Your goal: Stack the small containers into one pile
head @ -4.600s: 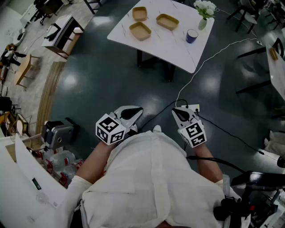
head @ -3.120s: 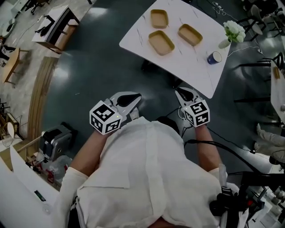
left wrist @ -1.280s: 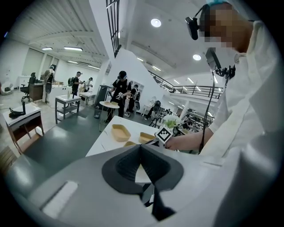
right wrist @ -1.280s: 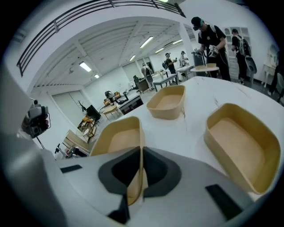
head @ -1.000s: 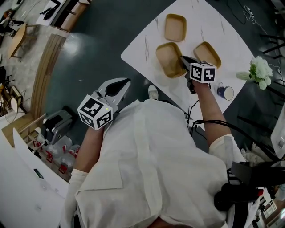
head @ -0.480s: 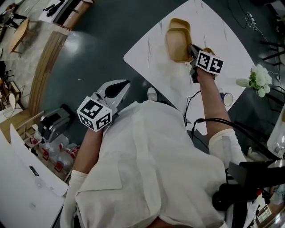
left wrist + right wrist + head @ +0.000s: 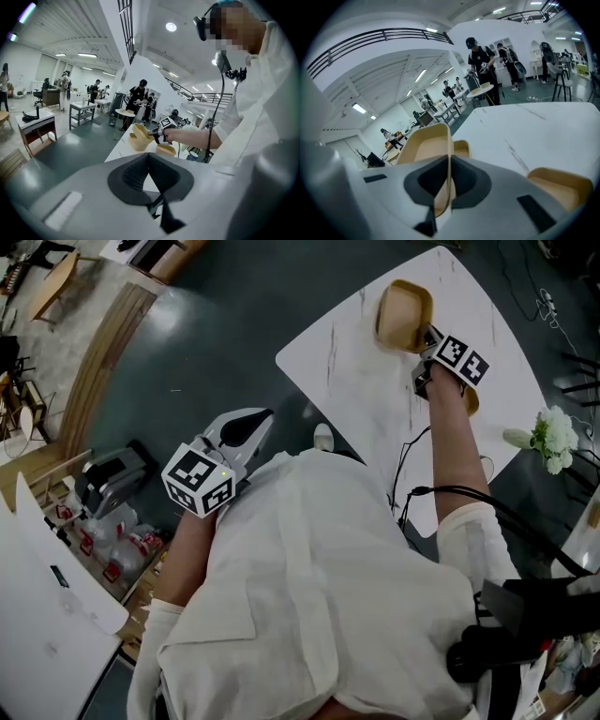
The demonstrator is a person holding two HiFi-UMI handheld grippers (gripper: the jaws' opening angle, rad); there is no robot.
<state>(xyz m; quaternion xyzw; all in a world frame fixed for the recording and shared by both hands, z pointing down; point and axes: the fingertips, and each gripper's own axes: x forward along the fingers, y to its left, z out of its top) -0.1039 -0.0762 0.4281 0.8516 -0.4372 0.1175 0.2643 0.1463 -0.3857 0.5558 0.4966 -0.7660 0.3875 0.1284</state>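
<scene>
In the head view, the person's right forearm covers most of the near container [image 7: 472, 401] on the white table [image 7: 356, 381]; only a sliver of its rim shows. In the right gripper view, the held container [image 7: 424, 145], pinched in the right gripper [image 7: 449, 161], hides most of the far container [image 7: 461, 147]. The gripper's body cuts off the near container's front edge.

Head view: from high above, steeply down past my shirt [image 7: 319, 596] onto the desk [image 7: 375, 381]. Left tongs [image 7: 149, 154] view: low at my side, facing level toward the desk, far off. Right tongs [image 7: 449, 161] view: just over the desk, close. All three share the desk and the container [image 7: 423, 143] my right tongs grip.
</scene>
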